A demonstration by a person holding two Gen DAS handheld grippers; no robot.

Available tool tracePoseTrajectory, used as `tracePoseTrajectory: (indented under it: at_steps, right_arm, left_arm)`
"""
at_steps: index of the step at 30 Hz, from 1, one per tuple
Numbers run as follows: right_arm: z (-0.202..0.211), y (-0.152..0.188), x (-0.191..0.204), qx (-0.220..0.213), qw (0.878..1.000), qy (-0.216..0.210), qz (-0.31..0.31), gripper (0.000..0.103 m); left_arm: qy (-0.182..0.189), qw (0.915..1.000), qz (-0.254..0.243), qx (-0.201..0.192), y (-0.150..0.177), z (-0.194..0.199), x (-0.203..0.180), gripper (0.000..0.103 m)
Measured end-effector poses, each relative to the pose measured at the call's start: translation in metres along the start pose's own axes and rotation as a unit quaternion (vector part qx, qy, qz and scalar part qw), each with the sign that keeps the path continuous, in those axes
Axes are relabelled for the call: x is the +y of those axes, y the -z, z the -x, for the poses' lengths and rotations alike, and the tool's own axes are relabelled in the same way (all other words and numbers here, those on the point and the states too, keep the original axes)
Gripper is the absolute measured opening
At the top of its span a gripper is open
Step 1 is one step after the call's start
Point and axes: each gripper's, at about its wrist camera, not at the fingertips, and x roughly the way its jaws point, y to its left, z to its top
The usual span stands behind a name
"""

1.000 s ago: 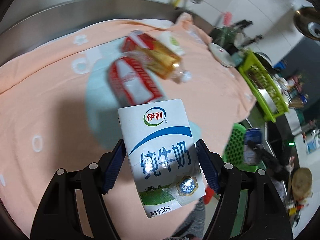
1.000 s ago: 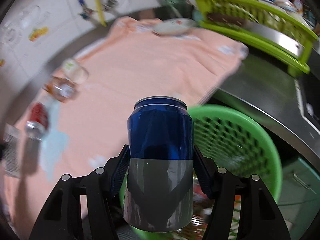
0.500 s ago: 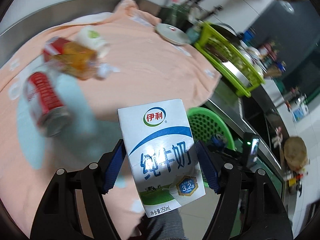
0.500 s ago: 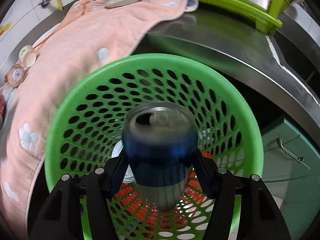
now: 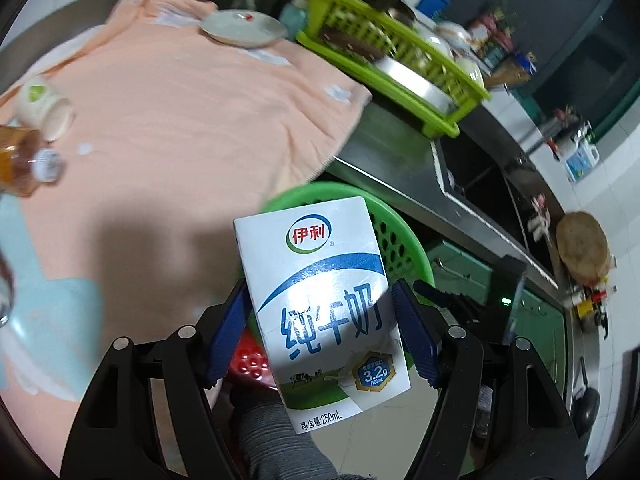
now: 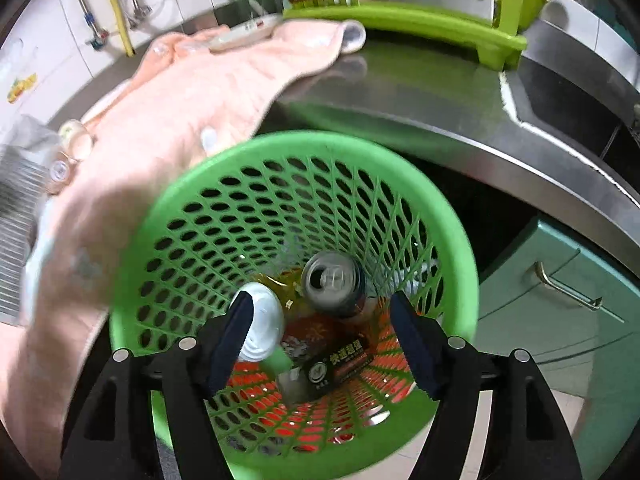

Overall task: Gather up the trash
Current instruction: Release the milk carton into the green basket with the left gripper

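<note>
1. Dropped from the right gripper [image 6: 320,336] since a second ago, the can [image 6: 332,284] now lies inside the green basket [image 6: 160,208]; the jaws are opening with nothing between them.
2. Blur hides the other trash at the basket's bottom; only a white lid [image 6: 260,324] and a dark label read clearly.
3. Left gripper [image 5: 320,336] clamps the milk carton [image 5: 320,300], now carried from over the peach towel [image 5: 180,100] to the basket's [image 5: 400,240] edge.
4. A bottle [image 5: 20,160] on the towel is cut off at the left edge.
</note>
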Motion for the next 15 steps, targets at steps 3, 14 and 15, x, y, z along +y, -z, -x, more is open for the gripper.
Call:
tracePoseTrajectory:
  at_steps: [3,14,15]
  right_arm:
    - [0.024,0.004,-0.008,-0.027,1.0,-0.007,-0.01,0.07]
    - [0.081,0.027,-0.051,-0.083,0.995,-0.006,-0.047,0.074]
    - [0.081,0.027,-0.054,-0.083,0.995,-0.007,-0.049,0.074]
  left_arm:
    - [-0.002,0.9999,-0.011,0.01,-0.005,-0.02,-0.01,0.07]
    - [-0.006,0.9957,-0.04,0.083,0.001,-0.119,-0.049,0.07]
    - [-0.009,0.9951,-0.042,0.089,0.004,-0.126,-0.05,0.07]
